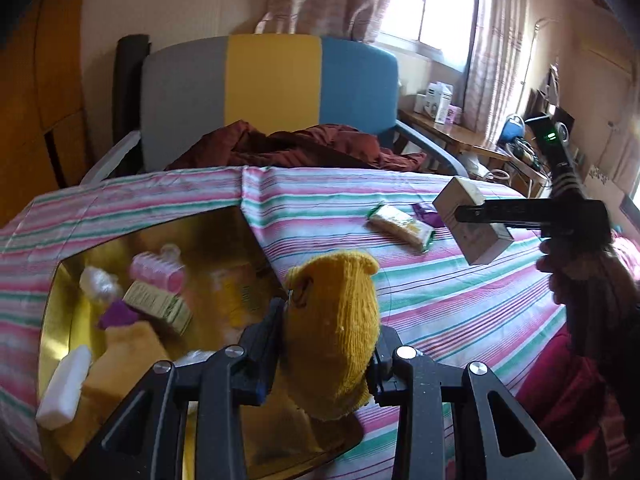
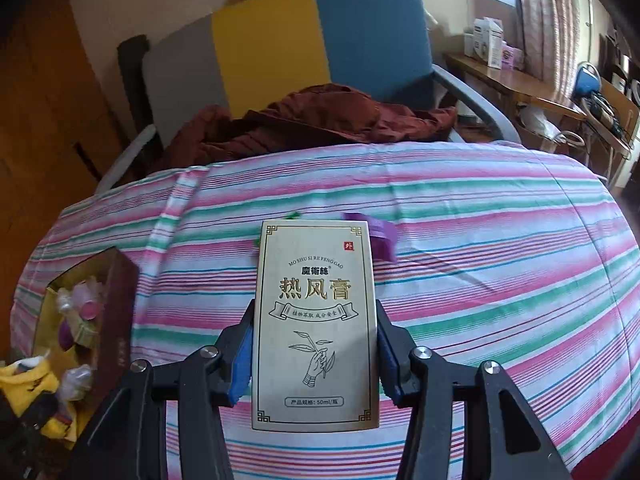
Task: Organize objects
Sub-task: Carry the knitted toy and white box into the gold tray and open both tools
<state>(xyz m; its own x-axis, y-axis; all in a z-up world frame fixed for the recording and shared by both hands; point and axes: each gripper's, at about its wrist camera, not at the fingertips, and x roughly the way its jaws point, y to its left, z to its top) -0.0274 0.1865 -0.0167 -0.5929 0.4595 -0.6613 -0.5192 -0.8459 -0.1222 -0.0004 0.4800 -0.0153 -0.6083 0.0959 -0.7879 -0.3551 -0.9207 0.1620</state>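
Both tongs are loaded: left gripper (image 1: 328, 344) pinches a yellow knit glove (image 1: 334, 332) above the gold box (image 1: 60, 292)'s near-right corner; right gripper (image 2: 316, 344) clamps an upright ointment carton (image 2: 316, 320), box lying left, so the left hand is nearer.

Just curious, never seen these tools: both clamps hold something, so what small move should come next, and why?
Probably the left gripper, shut on the yellow knitted glove, should lower it into the open gold-lined box just beneath, where similar small items already lie. The right gripper holds its pale printed carton farther away.
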